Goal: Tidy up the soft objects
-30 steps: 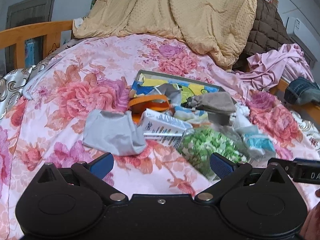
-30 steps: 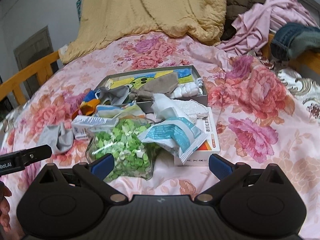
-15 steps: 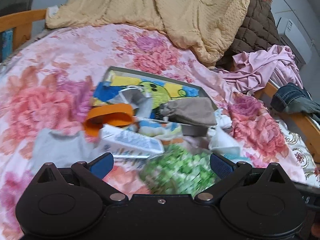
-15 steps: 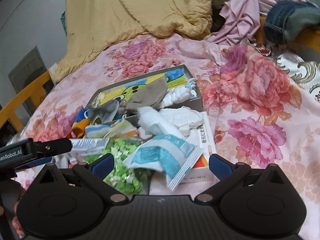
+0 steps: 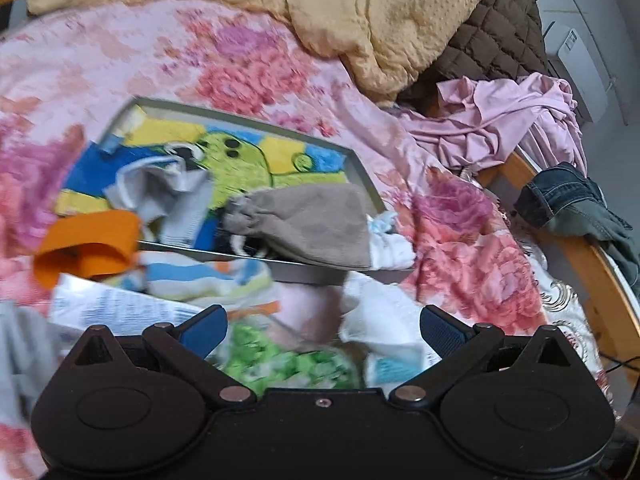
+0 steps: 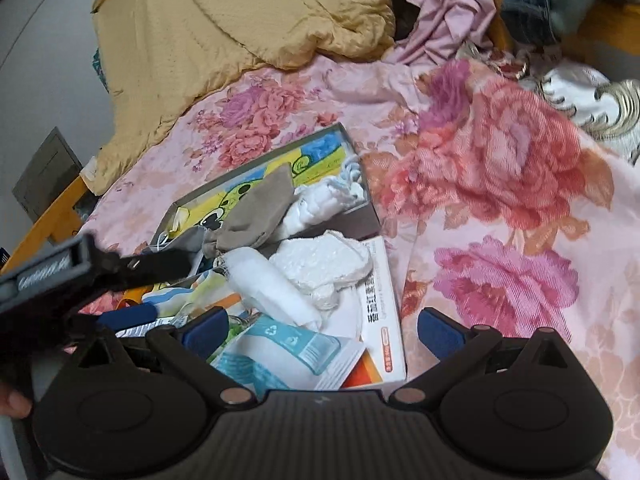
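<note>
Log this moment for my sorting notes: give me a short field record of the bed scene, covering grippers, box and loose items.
surface: floral bedspread
left gripper: open, over green-and-white bag
right gripper: open, over teal-and-white sachet
box: shallow cartoon-printed box
in box: taupe drawstring pouch, grey-and-white sock
beside box: orange strap, white crumpled cloth, white-and-orange carton
background: yellow blanket, pink garment
</note>
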A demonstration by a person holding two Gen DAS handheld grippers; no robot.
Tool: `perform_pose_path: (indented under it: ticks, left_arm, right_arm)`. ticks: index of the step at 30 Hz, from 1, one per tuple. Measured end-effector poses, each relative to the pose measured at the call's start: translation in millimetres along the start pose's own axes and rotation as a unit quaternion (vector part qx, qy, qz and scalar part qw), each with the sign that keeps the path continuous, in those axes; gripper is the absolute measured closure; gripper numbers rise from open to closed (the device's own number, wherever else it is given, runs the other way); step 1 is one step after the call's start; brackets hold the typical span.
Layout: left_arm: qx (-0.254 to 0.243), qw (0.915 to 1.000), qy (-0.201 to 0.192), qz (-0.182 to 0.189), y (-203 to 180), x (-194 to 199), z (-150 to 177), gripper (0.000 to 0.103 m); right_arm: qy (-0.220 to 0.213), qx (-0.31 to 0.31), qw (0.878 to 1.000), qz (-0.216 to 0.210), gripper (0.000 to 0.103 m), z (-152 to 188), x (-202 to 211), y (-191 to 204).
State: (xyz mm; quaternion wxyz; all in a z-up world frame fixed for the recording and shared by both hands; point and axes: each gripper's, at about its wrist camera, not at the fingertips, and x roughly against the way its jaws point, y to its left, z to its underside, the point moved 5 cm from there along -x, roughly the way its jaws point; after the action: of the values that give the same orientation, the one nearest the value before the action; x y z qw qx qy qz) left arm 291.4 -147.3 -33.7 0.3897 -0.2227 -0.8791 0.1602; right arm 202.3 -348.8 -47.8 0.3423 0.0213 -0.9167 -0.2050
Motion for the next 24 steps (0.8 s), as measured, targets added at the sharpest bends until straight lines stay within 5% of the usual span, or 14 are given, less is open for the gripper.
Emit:
perform_pose_path:
  ticks: [13, 24]
  left_arm:
    - [0.027, 0.9964, 0.071, 0.038, -18, -43, -9, 0.001]
    - [0.029, 0.994, 0.095, 0.047, -31, -55, -4, 0.02]
  right_arm:
    - [0.009, 0.042, 0.999, -0.008, 0.0, 7, -1, 16]
    - [0.021, 0.05, 0.999, -0.008, 0.005, 11, -6, 18]
